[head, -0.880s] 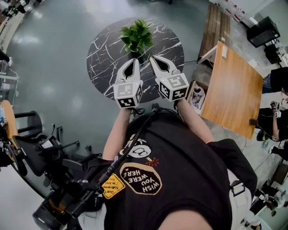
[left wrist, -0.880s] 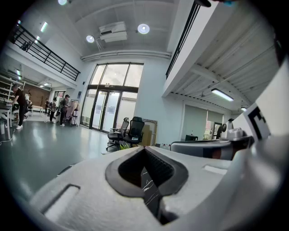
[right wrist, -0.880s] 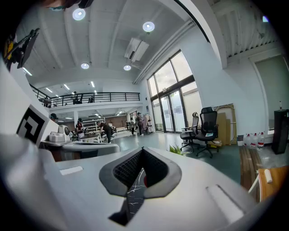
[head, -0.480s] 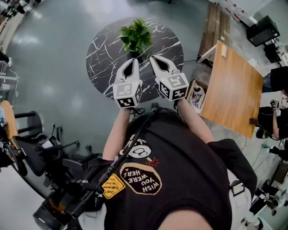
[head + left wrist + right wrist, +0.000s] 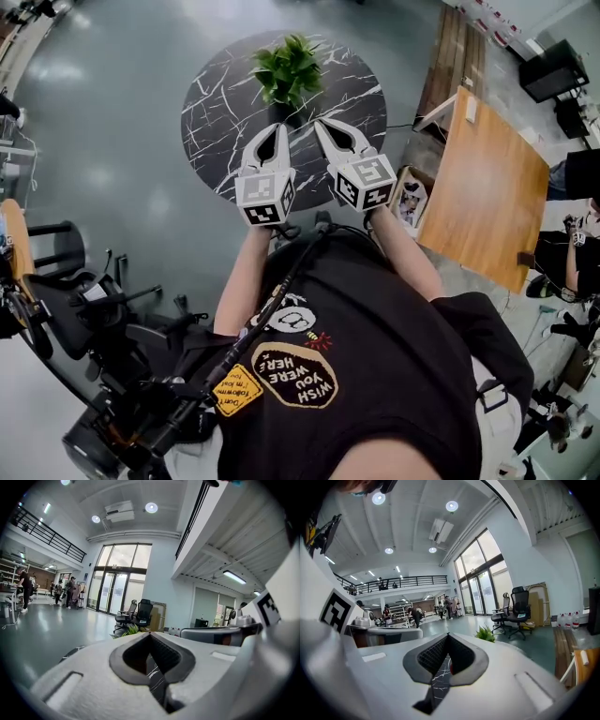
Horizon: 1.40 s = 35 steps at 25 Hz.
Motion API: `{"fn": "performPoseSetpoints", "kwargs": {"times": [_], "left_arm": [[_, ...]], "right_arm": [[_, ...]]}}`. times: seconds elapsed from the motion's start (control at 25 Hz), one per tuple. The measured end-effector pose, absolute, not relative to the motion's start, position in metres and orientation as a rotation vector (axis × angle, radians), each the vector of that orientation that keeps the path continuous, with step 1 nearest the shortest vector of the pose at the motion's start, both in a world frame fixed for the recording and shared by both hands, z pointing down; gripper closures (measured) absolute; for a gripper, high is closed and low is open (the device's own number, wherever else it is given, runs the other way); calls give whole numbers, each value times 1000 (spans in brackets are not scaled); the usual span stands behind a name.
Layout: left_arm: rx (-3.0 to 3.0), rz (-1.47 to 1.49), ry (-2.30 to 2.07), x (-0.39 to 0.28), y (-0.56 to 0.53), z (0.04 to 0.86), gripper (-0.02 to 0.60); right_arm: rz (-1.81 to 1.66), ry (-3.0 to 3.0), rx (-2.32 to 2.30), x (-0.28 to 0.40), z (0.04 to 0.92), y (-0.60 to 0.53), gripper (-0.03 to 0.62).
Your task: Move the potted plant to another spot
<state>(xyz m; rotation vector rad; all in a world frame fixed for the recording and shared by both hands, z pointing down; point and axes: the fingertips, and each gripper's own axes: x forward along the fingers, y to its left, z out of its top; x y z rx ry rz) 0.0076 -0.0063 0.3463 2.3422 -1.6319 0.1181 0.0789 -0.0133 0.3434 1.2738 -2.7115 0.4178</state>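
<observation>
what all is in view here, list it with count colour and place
potted plant: one, green leaves in a dark pot, far side of the round table
round table: one, black marble with white veins, in front of the person
wooden table: one, light brown, at the right
office chairs: count unclear, black, on the floor at the left
floor: grey, glossy, all around
shirt: one, black with a print, bottom of the head view
left tool: one, white with dark pads, shut and empty, over the table's near part
right tool: one, same colours, shut and empty, beside the left one
</observation>
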Motion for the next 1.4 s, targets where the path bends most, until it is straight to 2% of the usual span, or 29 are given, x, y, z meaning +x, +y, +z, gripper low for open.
{"fn": "performPoseSetpoints", "kwargs": {"times": [0.72,1.12,1.16,1.2,1.24,1.32,1.4], "left_arm": [[2287,172,-1631,-28,-77,442,578],[2273,221,-1549,-51,-104,514,577],[2262,221,-1550,-51,-106,520,577],[2251,218,-1555,-52,-107,525,578],[2239,212,-1562,-52,-109,530,578],[2214,198,-1579,-55,-110,539,578],[2182,186,-1600,-60,-110,548,578]], "right_arm": [[492,-2615,1200,50,455,-86,592],[456,-2529,1327,30,576,-140,591],[467,-2526,1307,30,590,-144,539],[478,-2524,1276,28,603,-148,444],[486,-2514,1243,27,617,-153,391],[490,-2469,1197,25,645,-165,308],[484,-2431,1196,21,667,-181,261]]}}
